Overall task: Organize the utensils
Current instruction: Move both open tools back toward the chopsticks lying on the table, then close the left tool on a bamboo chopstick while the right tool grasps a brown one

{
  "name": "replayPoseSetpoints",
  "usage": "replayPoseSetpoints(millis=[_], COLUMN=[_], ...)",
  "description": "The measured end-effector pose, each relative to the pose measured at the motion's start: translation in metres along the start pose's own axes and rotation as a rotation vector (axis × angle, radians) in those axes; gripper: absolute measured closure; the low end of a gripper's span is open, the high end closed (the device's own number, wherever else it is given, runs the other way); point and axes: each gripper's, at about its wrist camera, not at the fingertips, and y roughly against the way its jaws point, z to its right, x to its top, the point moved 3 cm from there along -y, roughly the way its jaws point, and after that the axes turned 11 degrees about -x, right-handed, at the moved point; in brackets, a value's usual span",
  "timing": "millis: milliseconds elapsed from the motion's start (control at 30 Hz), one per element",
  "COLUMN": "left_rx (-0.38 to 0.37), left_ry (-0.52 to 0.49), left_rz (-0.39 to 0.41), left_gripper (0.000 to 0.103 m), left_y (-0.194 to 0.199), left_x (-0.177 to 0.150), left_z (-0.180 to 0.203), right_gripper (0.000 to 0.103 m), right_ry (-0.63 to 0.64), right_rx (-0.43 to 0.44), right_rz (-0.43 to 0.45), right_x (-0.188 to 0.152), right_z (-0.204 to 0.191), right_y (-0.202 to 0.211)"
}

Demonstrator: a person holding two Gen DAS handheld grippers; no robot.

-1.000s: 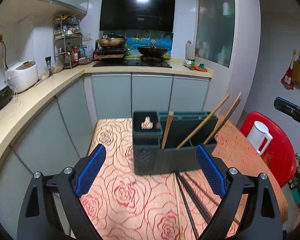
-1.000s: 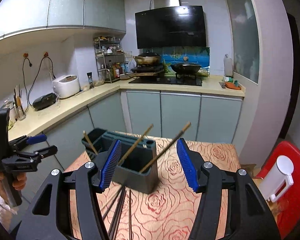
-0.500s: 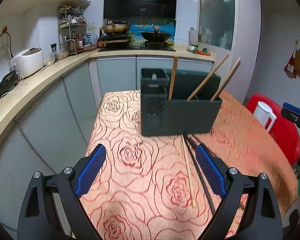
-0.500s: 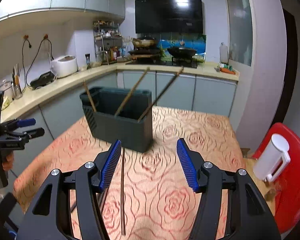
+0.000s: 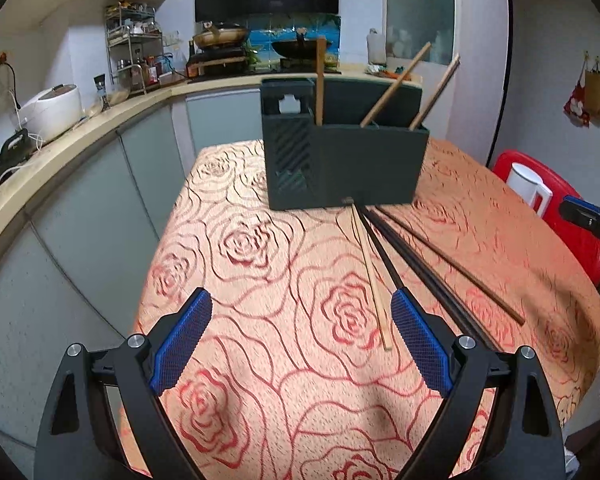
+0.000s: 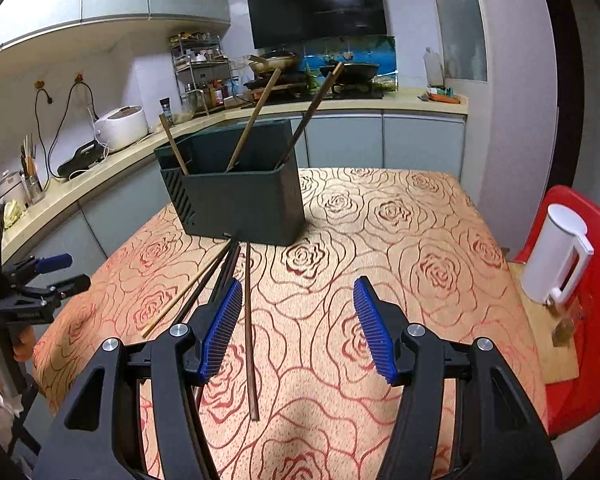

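A dark green utensil holder (image 5: 342, 160) (image 6: 240, 200) stands on the rose-patterned tablecloth (image 5: 280, 280) (image 6: 380, 260) with three wooden chopsticks (image 5: 394, 86) (image 6: 256, 120) leaning in it. Several loose chopsticks lie in front of it: a pale one (image 5: 370, 276), black ones (image 5: 400, 256) (image 6: 220, 280) and a brown one (image 5: 456, 264) (image 6: 249, 328). My left gripper (image 5: 300, 340) hovers open over the cloth, the pale chopstick's near end just inside its right finger. My right gripper (image 6: 296, 328) is open too, with the brown chopstick beside its left finger. Nothing is held.
A white jug (image 5: 528, 186) (image 6: 556, 256) sits on a red stool (image 6: 588, 320) right of the table. A kitchen counter (image 5: 60, 152) with a rice cooker (image 6: 122, 126) runs along the left wall. The table edge drops off at left.
Both grippers have come down and tilted toward the table, so the holder sits higher in both views and the loose chopsticks now lie near the fingers. Jaw widths look unchanged.
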Motion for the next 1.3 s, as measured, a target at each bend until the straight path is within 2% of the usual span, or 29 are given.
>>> replayPoseSetpoints(millis=[267, 400, 433, 600, 700, 833, 1133, 1233, 1300], left_rx=[0.002, -0.020, -0.026, -0.048, -0.059, -0.076, -0.082, -0.073, -0.070], left_ry=[-0.037, -0.061, -0.064, -0.080, -0.076, -0.064, -0.049, -0.046, -0.046], left_rz=[-0.084, -0.125, -0.128, -0.170, -0.189, -0.208, -0.223, -0.221, -0.220], left_gripper=[0.015, 0.016, 0.018, 0.037, 0.043, 0.048, 0.049, 0.055, 0.065], left_y=[-0.027, -0.043, -0.046, -0.062, -0.070, -0.076, -0.085, -0.086, -0.087], left_x=[-0.024, -0.032, -0.032, -0.035, -0.035, -0.033, -0.030, -0.029, -0.028], left_z=[0.021, 0.033, 0.035, 0.042, 0.044, 0.044, 0.043, 0.042, 0.042], right_gripper=[0.047, 0.047, 0.047, 0.047, 0.047, 0.047, 0.047, 0.047, 0.047], right_ry=[0.009, 0.009, 0.007, -0.001, -0.002, -0.005, 0.004, 0.008, 0.011], right_rx=[-0.014, -0.021, -0.022, -0.026, -0.028, -0.030, -0.024, -0.024, -0.022], right_rz=[-0.038, -0.053, -0.056, -0.074, -0.075, -0.076, -0.084, -0.089, -0.094], right_x=[-0.025, -0.030, -0.032, -0.036, -0.037, -0.038, -0.040, -0.042, -0.043], right_z=[-0.001, 0.002, 0.003, 0.007, 0.008, 0.009, 0.005, 0.004, 0.003], right_y=[-0.007, -0.012, -0.013, -0.018, -0.019, -0.020, -0.021, -0.022, -0.023])
